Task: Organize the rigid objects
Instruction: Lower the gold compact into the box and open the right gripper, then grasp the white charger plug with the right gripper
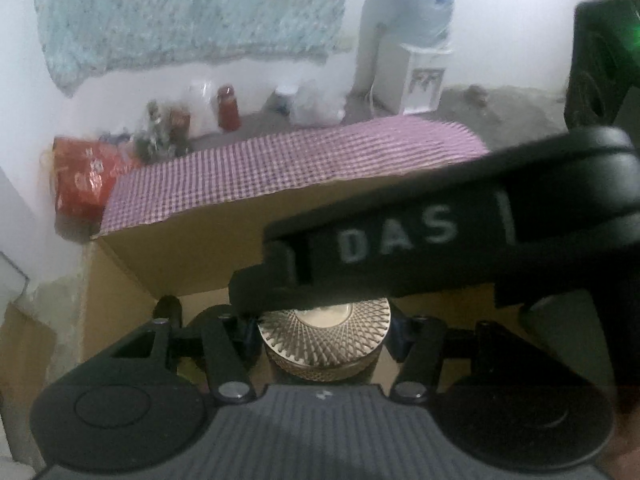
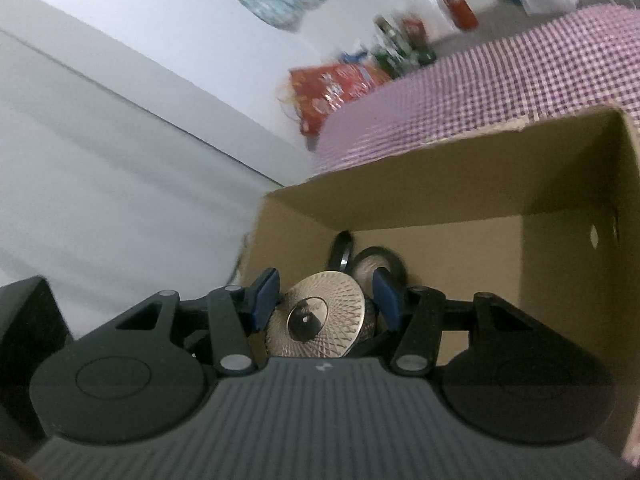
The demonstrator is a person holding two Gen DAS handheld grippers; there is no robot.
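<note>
A jar with a gold patterned lid (image 1: 326, 320) is held over an open cardboard box (image 1: 192, 256). My left gripper (image 1: 323, 332) is shut on the jar's body, with its blue pads on either side. One of the right gripper's fingers (image 1: 276, 280) crosses above the lid from the right. In the right wrist view the same lid (image 2: 316, 316) sits tilted between the blue pads of my right gripper (image 2: 326, 300), which is shut on it. Black rolls (image 2: 380, 264) lie at the bottom of the box (image 2: 440, 184), behind the jar.
A purple checkered cloth (image 1: 300, 160) covers the surface beyond the box. Past it are a red bag (image 1: 84, 176), several bottles (image 1: 228, 108) and a water dispenser (image 1: 420, 76). A white wall (image 2: 100, 160) stands left of the box.
</note>
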